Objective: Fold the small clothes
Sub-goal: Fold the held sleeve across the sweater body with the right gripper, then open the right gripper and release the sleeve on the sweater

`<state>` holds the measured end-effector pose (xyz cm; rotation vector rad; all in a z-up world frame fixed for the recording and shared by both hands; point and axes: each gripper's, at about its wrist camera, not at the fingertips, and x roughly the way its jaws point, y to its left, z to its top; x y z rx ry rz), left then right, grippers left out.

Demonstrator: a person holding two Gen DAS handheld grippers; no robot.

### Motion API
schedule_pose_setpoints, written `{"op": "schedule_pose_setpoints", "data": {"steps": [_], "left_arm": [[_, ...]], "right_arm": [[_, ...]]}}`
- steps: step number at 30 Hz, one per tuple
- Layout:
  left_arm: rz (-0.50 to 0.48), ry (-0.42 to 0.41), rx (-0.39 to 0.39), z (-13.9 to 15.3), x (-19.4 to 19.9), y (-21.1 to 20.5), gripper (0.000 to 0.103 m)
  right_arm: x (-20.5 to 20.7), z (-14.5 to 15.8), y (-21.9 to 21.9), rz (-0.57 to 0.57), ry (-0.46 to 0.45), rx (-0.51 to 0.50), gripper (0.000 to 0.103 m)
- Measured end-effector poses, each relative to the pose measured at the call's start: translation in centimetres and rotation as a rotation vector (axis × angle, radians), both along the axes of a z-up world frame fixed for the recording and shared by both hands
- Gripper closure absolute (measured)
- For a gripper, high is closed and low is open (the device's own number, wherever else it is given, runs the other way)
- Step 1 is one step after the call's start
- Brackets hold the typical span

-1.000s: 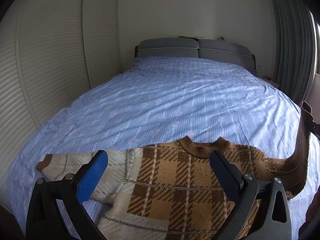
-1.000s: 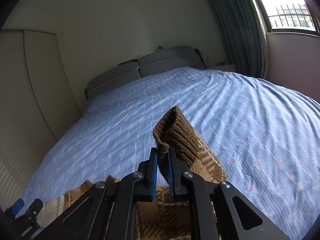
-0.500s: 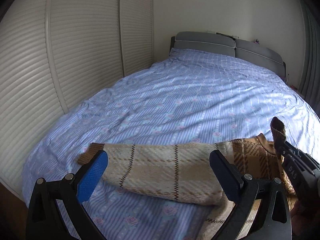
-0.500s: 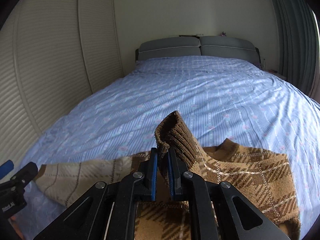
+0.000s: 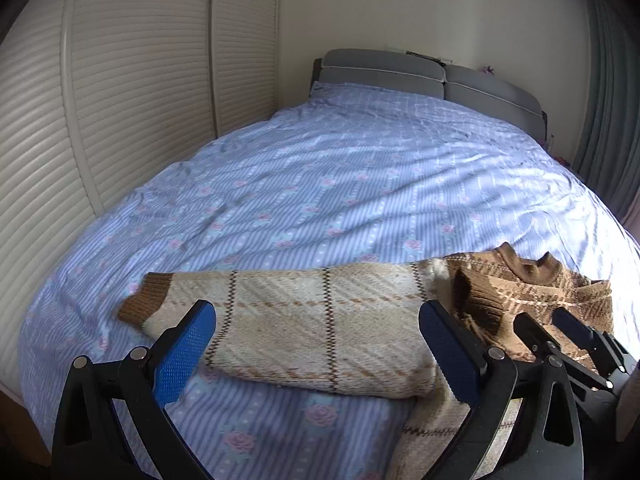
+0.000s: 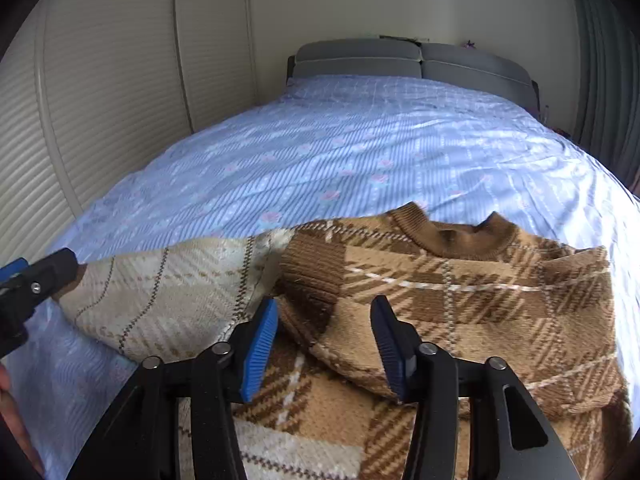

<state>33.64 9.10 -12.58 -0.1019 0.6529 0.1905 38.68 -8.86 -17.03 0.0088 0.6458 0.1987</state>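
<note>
Right wrist view: at the bottom centre of the frame the right gripper (image 6: 324,344) had its blue-padded jaws apart and opening, the pads pressing on nothing; the brown-cuffed sleeve (image 6: 316,284) lay between and just beyond them, folded across the chest of the plaid sweater (image 6: 460,304). The sweater filled the lower right of the frame, flat on the blue floral bedsheet (image 6: 360,152), its brown ribbed collar (image 6: 460,236) toward the far side. The other sleeve, cream (image 6: 160,292), ran out to the lower left, where the tip of the left gripper (image 6: 36,276) showed at the frame edge. Left wrist view: the left gripper (image 5: 316,344) stood wide open at the bottom of the frame, nothing between its pads, hovering over the cream sleeve (image 5: 312,316), which stretched across the middle of the frame with its brown cuff (image 5: 146,296) at the left. The right gripper (image 5: 560,336) appeared at the lower right, over the sweater body (image 5: 560,292). Farther back, the sheet ran up to a grey headboard (image 5: 420,76) at upper centre. Slatted wardrobe doors (image 5: 120,80) filled the left of the frame; a curtain (image 5: 612,100) hung at the right edge.
</note>
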Motion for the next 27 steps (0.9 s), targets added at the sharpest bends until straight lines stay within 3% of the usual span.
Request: {"op": "schedule_pose_setpoints", "data": {"steps": [5, 10, 11, 14, 19, 25, 27], "left_arm": [[-0.134, -0.007, -0.003, -0.3, 2.3, -5.8, 0.000], [-0.265, -0.017, 0.043, -1.6, 4.2, -11.7, 0.000], [-0.279, -0.013, 0.058, -2.0, 4.5, -12.4, 0.004], [-0.284, 0.017, 0.066, -3.2, 6.0, -12.8, 0.016], [-0.246, 0.035, 0.021, -4.1, 7.6, -10.6, 0.018], [-0.309, 0.086, -0.015, -5.6, 8.3, -10.3, 0.042], [-0.329, 0.106, -0.037, -6.2, 8.4, -10.4, 0.060]], "right_arm": [[-3.3, 2.4, -8.0, -0.148, -0.043, -0.007, 0.040], [-5.6, 2.4, -16.1, -0.341, 0.001, -0.077, 0.040], [-6.0, 2.1, -17.5, -0.362, 0.013, -0.067, 0.040], [-6.9, 1.4, -20.1, -0.400, 0.045, -0.026, 0.040], [-7.0, 1.1, -21.3, -0.451, 0.030, 0.003, 0.040], [-5.6, -0.3, -20.7, -0.459, 0.059, -0.004, 0.040], [-5.5, -0.7, -20.8, -0.461, 0.067, -0.012, 0.040]]}}
